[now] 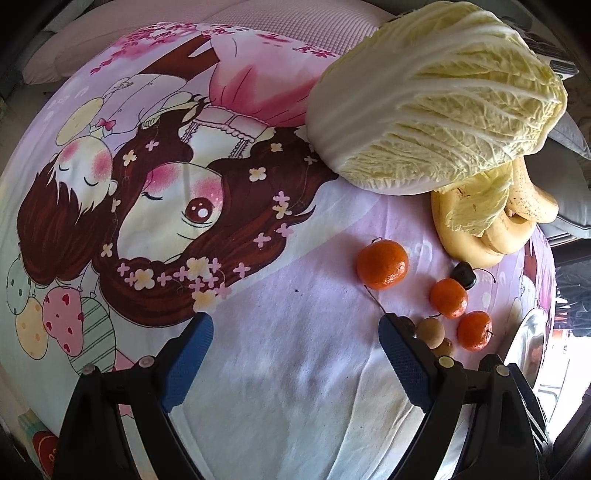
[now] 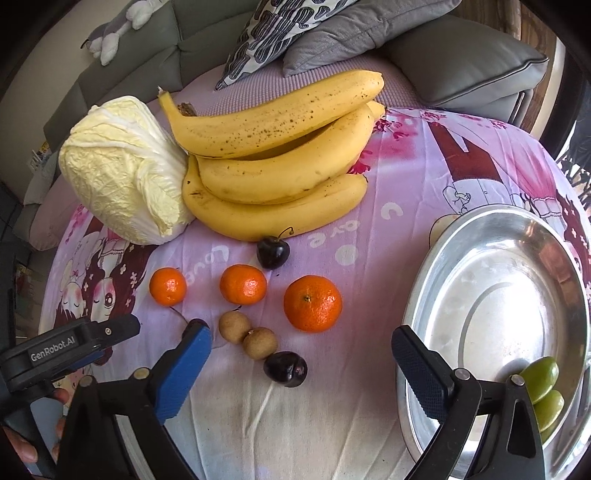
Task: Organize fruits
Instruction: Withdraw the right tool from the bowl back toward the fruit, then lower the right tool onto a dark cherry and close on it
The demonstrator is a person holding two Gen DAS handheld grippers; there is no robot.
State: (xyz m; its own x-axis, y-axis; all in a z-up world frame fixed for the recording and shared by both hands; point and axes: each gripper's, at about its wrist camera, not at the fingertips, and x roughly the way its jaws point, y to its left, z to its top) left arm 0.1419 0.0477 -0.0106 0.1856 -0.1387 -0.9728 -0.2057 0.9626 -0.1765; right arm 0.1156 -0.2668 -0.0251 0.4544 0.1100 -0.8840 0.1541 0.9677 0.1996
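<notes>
Three mandarins lie on the cartoon-print cloth: a large one [image 2: 312,303], a middle one [image 2: 243,284] and a small one [image 2: 167,286]. Two brown longans [image 2: 235,327] touch a dark cherry [image 2: 285,369]; a second cherry [image 2: 272,252] lies by the banana bunch [image 2: 273,162]. A steel bowl [image 2: 491,295] at the right holds two green fruits [image 2: 541,376]. My right gripper [image 2: 301,341] stands open above the longans and the near cherry, nothing pressed. My left gripper [image 1: 295,325] hangs open over bare cloth, left of the mandarins [image 1: 382,264]; its body [image 2: 74,341] shows low left in the right wrist view.
A napa cabbage [image 2: 122,170] lies left of the bananas, one leaf draped over them [image 1: 476,206]. Grey sofa cushions [image 2: 461,55] and a patterned pillow [image 2: 273,33] stand behind the table. The bowl's rim [image 1: 532,332] sits at the table's right edge. A person's fingers [image 2: 22,448] show at the bottom left.
</notes>
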